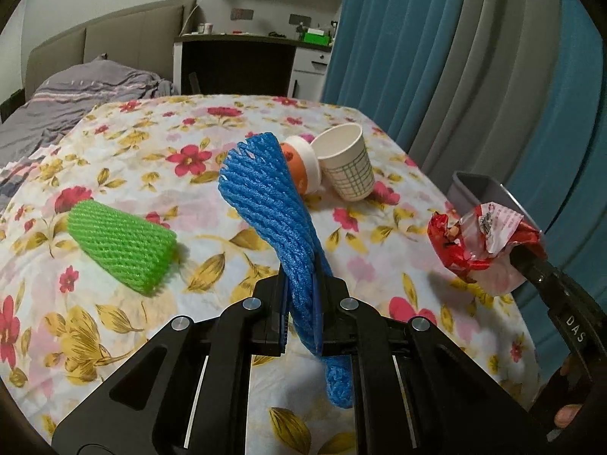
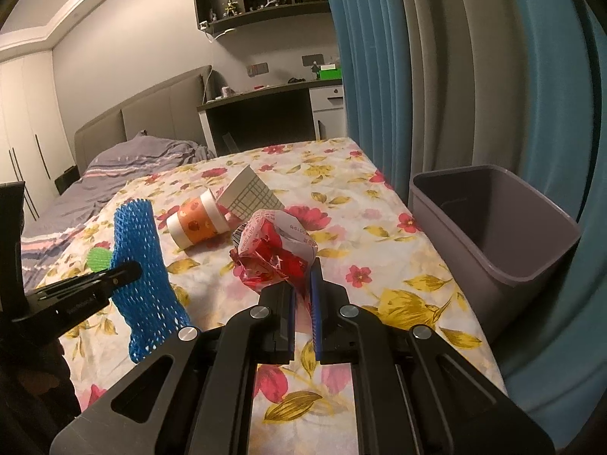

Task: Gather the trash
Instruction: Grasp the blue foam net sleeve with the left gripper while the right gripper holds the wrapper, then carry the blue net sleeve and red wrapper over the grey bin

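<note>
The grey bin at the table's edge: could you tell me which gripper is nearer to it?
Right. The right gripper, shut on a red wrapper, is just beside the grey bin; the left gripper, holding blue foam netting, is farther off.

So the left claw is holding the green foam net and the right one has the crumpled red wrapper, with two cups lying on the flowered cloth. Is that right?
Not quite: the left gripper holds the blue foam net, as the left wrist view shows. The green foam net lies on the flowered cloth. The right gripper does hold the red wrapper, and the two cups lie there.
</note>
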### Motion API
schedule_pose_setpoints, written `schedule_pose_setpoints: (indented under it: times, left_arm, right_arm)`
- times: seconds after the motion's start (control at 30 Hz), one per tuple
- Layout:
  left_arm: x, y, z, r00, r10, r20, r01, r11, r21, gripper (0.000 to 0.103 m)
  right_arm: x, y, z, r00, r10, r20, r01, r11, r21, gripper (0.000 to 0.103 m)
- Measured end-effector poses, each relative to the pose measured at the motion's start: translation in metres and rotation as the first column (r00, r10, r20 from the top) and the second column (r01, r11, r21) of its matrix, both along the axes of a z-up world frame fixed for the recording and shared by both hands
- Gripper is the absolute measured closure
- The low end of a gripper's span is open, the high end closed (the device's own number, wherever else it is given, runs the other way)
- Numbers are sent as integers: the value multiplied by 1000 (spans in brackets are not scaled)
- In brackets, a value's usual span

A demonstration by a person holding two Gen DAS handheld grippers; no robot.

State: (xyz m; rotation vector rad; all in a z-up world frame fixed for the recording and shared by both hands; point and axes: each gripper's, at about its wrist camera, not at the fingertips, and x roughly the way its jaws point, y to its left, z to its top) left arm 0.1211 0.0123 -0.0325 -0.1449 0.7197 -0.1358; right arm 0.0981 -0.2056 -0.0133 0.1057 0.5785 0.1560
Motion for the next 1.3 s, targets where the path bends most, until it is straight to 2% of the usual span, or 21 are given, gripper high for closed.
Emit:
schedule_pose_setpoints:
  times: [0.33,0.7,0.93,1.3]
  left_arm:
    - [5,-10,14,1000,-17,16,18,999,-28,94]
    - [27,-70,41,986,-157,59,159,987,-23,94]
    - [56,-128,63,959,-269,93,274,961,-41,94]
    - [98,-224,68,906,-413,90,418,907,-50,94]
  right_arm:
    - [-3,-25,8,999,-25,23,25,1000,9,95]
    - [-3,-71,29,988,-128,88,130,991,-22,95]
    - [11,-117,39,967,-228,110,232,972,-29,95]
    - [40,-167,25,930,-357,84,363,929,-72,95]
